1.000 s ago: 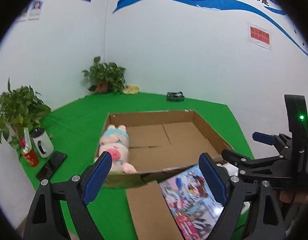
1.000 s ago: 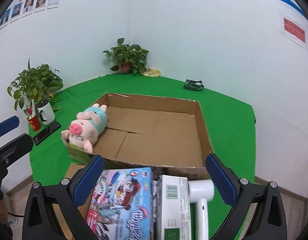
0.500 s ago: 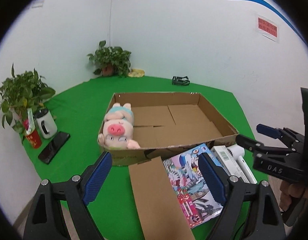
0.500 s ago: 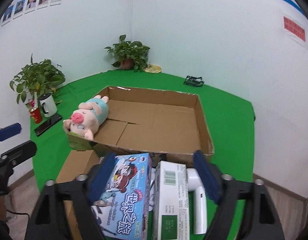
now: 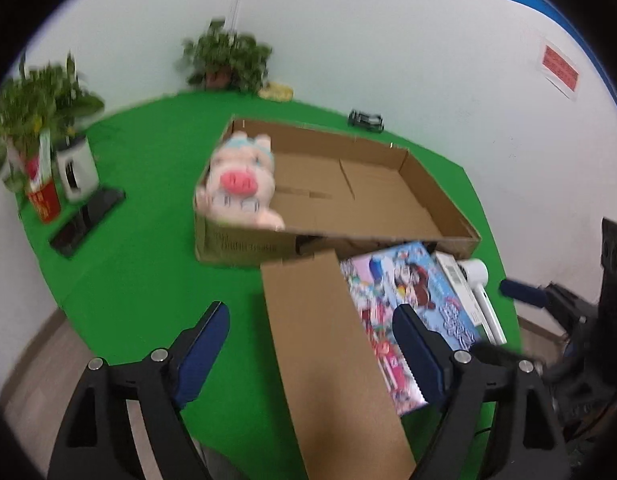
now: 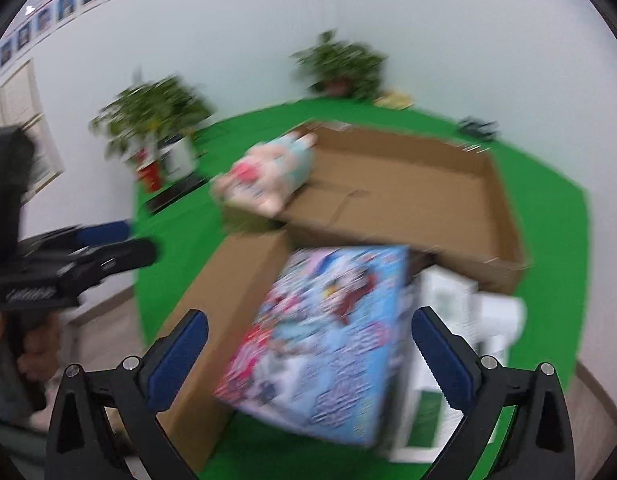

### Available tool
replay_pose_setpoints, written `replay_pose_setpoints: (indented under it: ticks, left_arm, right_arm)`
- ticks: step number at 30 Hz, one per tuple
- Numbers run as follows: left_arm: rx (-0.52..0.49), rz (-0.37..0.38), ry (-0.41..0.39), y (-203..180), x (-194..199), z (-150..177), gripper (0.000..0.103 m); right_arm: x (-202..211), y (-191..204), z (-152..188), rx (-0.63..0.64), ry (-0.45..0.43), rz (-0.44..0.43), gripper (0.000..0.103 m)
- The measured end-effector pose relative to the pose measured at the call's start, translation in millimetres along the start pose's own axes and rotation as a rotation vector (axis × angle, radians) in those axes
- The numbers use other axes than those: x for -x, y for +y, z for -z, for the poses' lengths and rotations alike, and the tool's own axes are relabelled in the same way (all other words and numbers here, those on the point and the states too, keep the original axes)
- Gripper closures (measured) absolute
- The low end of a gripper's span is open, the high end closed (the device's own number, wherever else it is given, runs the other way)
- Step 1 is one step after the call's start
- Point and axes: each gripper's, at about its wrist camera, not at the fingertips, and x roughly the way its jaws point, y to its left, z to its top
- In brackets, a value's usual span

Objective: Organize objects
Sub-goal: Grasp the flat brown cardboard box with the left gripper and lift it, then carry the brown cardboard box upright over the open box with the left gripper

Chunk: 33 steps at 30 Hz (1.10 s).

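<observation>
The colourful picture box [image 6: 328,332] lies flat on the green bench [image 5: 148,264], between a plain brown carton [image 5: 328,360] and a white box [image 6: 440,320], just in front of the open cardboard tray [image 5: 440,200]. The right gripper [image 6: 308,356] straddles it, jaws opening wide, nothing gripped; the left gripper [image 5: 312,344] is also spread and empty. Crowded neighbours could easily get clipped or dragged along.

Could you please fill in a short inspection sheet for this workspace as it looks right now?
Surface: green table.
Job's things: plush pig in open cardboard box; picture box, white carton and white handle beside it.
Clutter: mug, red cup, phone.
Grippers: left gripper open, empty; right gripper jaws opening, picture box ahead of them.
Cables: nothing seen.
Surroundings: potted plants, white walls.
</observation>
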Motion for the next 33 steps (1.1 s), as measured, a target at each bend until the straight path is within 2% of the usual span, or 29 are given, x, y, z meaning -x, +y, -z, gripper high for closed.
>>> replay_pose_setpoints:
  ticks: [2, 3, 8, 13, 16, 19, 21, 26, 33]
  left_arm:
    - [0.058, 0.028, 0.082, 14, -13, 8, 0.019]
    - [0.092, 0.045, 0.129, 21, -22, 13, 0.019]
    - [0.204, 0.188, 0.291, 41, -59, 41, 0.020]
    - [0.244, 0.338, 0.367, 38, -77, 55, 0.022]
    - [0.205, 0.347, 0.378, 28, -75, 57, 0.022]
    - [0.179, 0.418, 0.389, 17, -71, 61, 0.022]
    - [0.161, 0.425, 0.378, 12, -69, 61, 0.022]
    - [0.212, 0.466, 0.350, 20, -66, 63, 0.022]
    - [0.176, 0.501, 0.317, 14, -56, 59, 0.023]
  right_arm:
    - [-12, 15, 10, -0.014, 0.078, -0.146, 0.000]
    - [-17, 21, 14, -0.010, 0.107, -0.177, 0.000]
    - [-52, 46, 27, 0.032, 0.239, -0.200, 0.000]
    - [-76, 61, 36, 0.025, 0.326, -0.257, 0.000]
    - [-80, 71, 35, 0.062, 0.338, -0.262, 0.000]
    - [-86, 75, 33, 0.080, 0.353, -0.231, 0.000]
    - [-88, 75, 32, 0.094, 0.354, -0.194, 0.000]
    - [-89, 81, 33, 0.139, 0.369, -0.133, 0.000]
    - [-96, 88, 33, 0.174, 0.370, -0.037, 0.002]
